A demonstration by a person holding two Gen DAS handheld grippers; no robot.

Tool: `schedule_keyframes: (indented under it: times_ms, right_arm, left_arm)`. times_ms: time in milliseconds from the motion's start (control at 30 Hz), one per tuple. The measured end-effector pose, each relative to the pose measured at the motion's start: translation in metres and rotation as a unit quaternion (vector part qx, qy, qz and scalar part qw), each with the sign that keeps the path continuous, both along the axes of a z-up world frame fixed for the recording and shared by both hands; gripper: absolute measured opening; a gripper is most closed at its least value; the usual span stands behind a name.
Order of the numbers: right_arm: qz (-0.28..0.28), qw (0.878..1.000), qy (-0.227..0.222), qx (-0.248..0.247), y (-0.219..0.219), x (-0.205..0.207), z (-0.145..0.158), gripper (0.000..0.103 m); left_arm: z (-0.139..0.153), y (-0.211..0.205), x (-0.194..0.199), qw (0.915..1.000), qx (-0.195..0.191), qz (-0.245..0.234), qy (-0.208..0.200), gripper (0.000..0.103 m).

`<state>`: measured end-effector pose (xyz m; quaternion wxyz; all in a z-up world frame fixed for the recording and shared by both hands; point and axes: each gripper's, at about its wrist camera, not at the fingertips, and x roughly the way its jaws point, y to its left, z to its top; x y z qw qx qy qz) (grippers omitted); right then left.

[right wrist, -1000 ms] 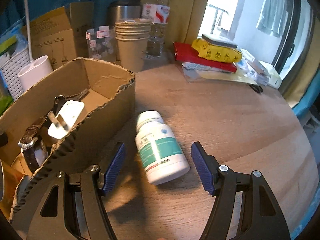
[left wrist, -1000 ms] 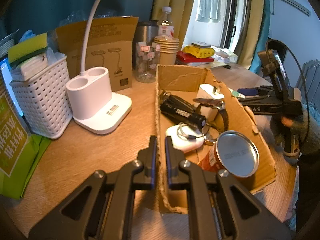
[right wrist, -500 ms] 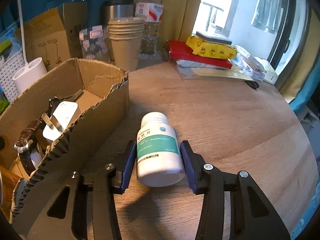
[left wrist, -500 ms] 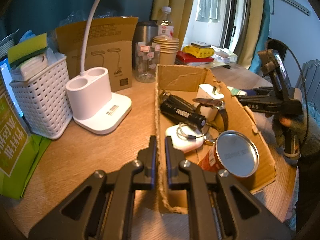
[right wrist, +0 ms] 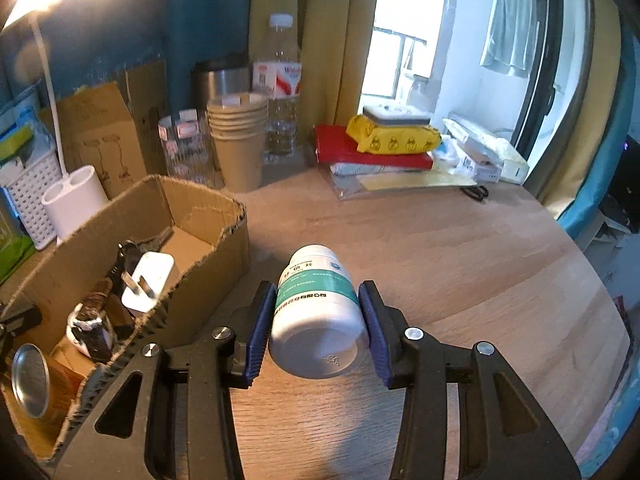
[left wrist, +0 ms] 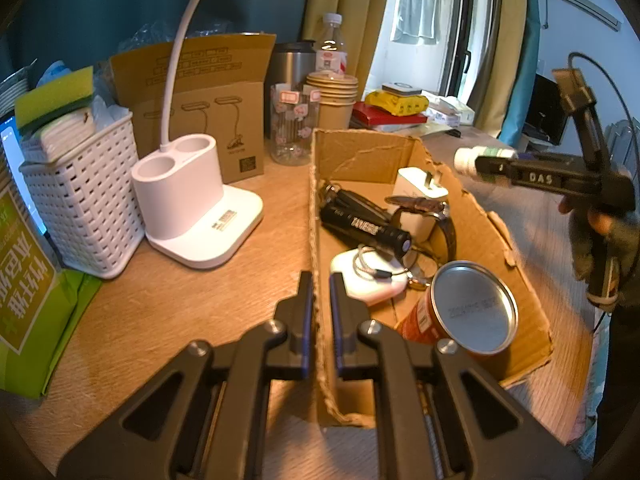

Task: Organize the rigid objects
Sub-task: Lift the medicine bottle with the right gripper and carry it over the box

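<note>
A white pill bottle with a teal label is clamped between the blue pads of my right gripper, clear of the wooden table and to the right of the cardboard box. In the left wrist view the same bottle hangs beyond the box's right wall, carried by the right gripper in a gloved hand. My left gripper is shut on the box's left wall. Inside lie a white charger plug, a black flashlight, a wristwatch and a can.
Left of the box stand a white lamp base, a white basket and a green pack. Behind it are a glass jar, stacked paper cups and a water bottle. Red and yellow packs and scissors lie at the back.
My right gripper's jaws closed around the pill bottle, which lay on the table, and lifted it. The left gripper has kept its hold on the box wall.
</note>
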<state>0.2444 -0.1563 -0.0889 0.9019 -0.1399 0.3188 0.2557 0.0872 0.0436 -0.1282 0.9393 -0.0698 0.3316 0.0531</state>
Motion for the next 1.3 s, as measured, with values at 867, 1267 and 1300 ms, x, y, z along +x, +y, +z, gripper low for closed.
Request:
schedule_keyframes:
  times_ms: [867, 1267, 1300]
  right_arm:
    - [0.062, 0.997, -0.033, 0.024, 0.044, -0.021, 0.041, 0.046]
    - [0.106, 0.994, -0.021, 0.016, 0.077, -0.020, 0.037, 0.046]
    - [0.112, 0.993, -0.017, 0.017, 0.080, -0.019, 0.037, 0.046]
  left_arm:
    - [0.000, 0.000, 0.000, 1.0000, 0.000, 0.000, 0.000, 0.009]
    - [0.000, 0.000, 0.000, 1.0000, 0.000, 0.000, 0.000, 0.009]
    - [0.000, 0.000, 0.000, 1.0000, 0.000, 0.000, 0.000, 0.009]
